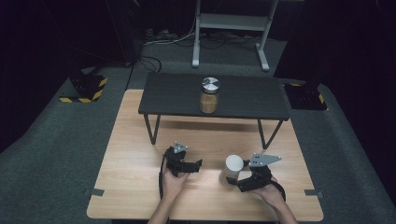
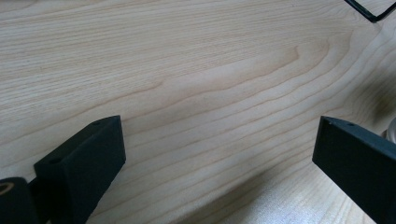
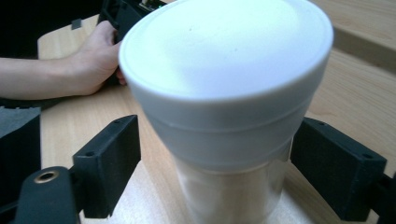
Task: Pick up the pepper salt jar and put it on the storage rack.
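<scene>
Right gripper view shows the right tool (image 3: 215, 163) with its black jaws spread wide on either side of a white-lidded jar (image 3: 229, 107). The jar stands between the jaws; a gap shows at the left jaw, and whether the right jaw touches the jar cannot be told, so nothing is clamped. The jar's body below the lid looks pale and glossy. In the high view this jar (image 1: 232, 170) stands upright on the wooden worktop (image 1: 135, 186), near the front right, with the right tool (image 1: 242, 181) just beside it and a hand (image 1: 271, 191) behind.

The left tool (image 2: 215, 154) also has its jaws far apart, with only bare wood grain between them. From above, the left tool (image 1: 183, 164) sits near the worktop's middle front, well apart from the jar.

Farther back, a low dark shelf (image 1: 177, 95) on thin legs stands on the worktop and carries a metal-lidded jar (image 1: 209, 95) with amber contents.
</scene>
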A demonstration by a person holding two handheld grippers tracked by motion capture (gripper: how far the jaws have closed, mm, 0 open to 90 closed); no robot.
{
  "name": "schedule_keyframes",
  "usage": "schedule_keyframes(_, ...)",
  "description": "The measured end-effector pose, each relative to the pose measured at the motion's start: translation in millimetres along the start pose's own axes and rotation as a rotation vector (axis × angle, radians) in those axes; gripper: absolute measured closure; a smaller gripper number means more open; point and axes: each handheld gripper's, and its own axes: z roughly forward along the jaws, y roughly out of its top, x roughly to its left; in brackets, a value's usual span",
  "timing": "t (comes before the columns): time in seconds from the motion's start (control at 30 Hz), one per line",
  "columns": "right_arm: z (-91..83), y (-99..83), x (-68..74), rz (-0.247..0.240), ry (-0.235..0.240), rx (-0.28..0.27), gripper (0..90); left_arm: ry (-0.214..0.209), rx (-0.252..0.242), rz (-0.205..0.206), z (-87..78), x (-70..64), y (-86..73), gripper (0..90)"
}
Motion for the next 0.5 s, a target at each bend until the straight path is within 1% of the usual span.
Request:
schedule_keyframes(0.1, 1.9, 0.0, 3.6, -0.003, -0.019, -0.005, 18.1, 0.001, -0.001, 0.000, -0.1, 0.0, -0.2, 2.7)
schedule_keyframes(0.2, 2.5, -2.6, 6.6, -0.011, -0.030, -0.028, 19.8, 0.001, -0.001, 0.000, -0.1, 0.0, -0.1, 2.7)
schedule_keyframes(0.3, 3.9, -2.1, 6.9, -0.009, -0.034, -0.036, 20.4, 0.002, -0.001, 0.001, -0.1, -0.1, -0.1, 2.7)
schedule_keyframes(0.5, 8.7, 1.3, 7.3, -0.016, -0.029, -0.030, 21.8, 0.001, -0.001, 0.000, -0.1, 0.1, -0.2, 2.7)
